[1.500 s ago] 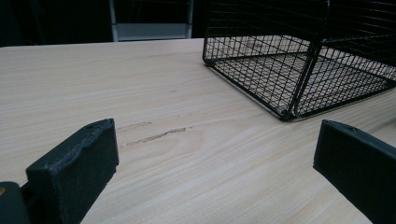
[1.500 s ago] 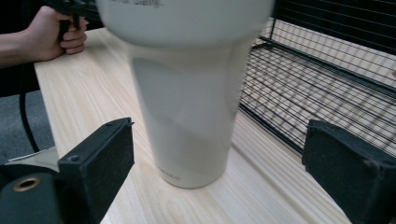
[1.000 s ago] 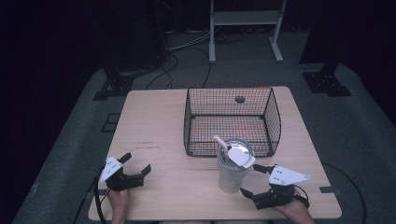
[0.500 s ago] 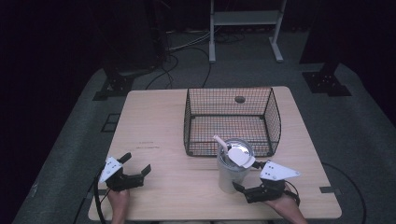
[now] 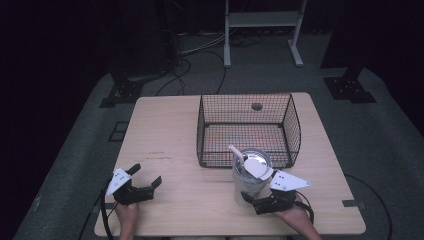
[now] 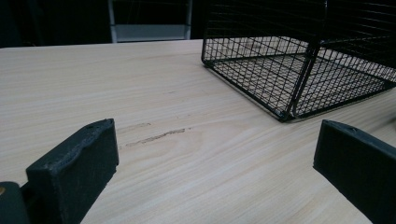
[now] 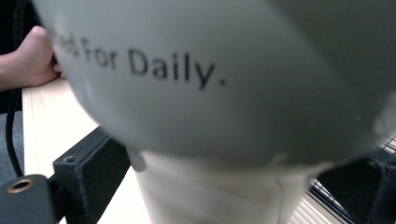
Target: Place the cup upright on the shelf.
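Right tongs (image 5: 253, 199) now straddle white lettered cup (image 5: 250, 181).

White cup (image 5: 248, 182) (black lettering), black basket (image 5: 248, 131)

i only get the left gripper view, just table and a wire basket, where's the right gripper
Observer: The right gripper is at a white cup near the table's front edge, jaws open on either side of it.
Operator: cup in the basket?
Observer: No, it stands on the table just in front of the wire basket.
Operator: anything in the cup
Observer: A white utensil handle sticks up from it.
Operator: markings on it?
Observer: The right gripper view reads "for Daily." in black on its side.
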Demonstrator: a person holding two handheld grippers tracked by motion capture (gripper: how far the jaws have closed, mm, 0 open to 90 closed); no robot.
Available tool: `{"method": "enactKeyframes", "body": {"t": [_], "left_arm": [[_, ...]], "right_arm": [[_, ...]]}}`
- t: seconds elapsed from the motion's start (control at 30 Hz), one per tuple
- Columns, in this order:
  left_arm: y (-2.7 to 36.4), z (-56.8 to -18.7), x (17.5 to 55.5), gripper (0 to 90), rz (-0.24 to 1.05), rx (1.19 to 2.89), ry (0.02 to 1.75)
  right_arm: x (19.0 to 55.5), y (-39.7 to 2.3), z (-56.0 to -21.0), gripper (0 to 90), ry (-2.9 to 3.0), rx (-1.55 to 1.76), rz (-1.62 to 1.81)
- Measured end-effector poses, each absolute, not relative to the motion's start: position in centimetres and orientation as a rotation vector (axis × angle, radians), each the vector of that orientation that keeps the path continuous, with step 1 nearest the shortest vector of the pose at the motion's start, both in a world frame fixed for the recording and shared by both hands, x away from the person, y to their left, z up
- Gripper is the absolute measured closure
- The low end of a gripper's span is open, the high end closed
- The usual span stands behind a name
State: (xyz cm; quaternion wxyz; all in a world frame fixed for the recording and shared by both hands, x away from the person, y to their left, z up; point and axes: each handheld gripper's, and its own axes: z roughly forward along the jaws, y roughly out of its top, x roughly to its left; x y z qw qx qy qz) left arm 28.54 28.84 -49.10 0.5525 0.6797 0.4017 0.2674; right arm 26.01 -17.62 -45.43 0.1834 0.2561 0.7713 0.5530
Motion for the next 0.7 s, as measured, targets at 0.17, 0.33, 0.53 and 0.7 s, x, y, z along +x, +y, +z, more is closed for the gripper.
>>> {"method": "enactKeyframes", "body": {"t": [0.17,0.33,0.53,0.7], "left_arm": [[28.84,-49.10,28.54,0.0,0.633,1.608,0.949],[28.85,-49.10,28.54,0.0,0.632,1.607,0.949],[28.85,-49.10,28.53,0.0,0.633,1.608,0.949],[28.86,-49.10,28.53,0.0,0.633,1.607,0.949]], "right_arm": [[26.08,-17.28,-45.65,6.6,2.161,0.733,1.572],[26.16,-17.11,-45.80,7.1,2.143,0.726,1.570],[26.15,-17.10,-45.92,8.1,2.126,0.716,1.582],[26.08,-17.10,-45.91,8.6,2.120,0.720,1.587]]}}
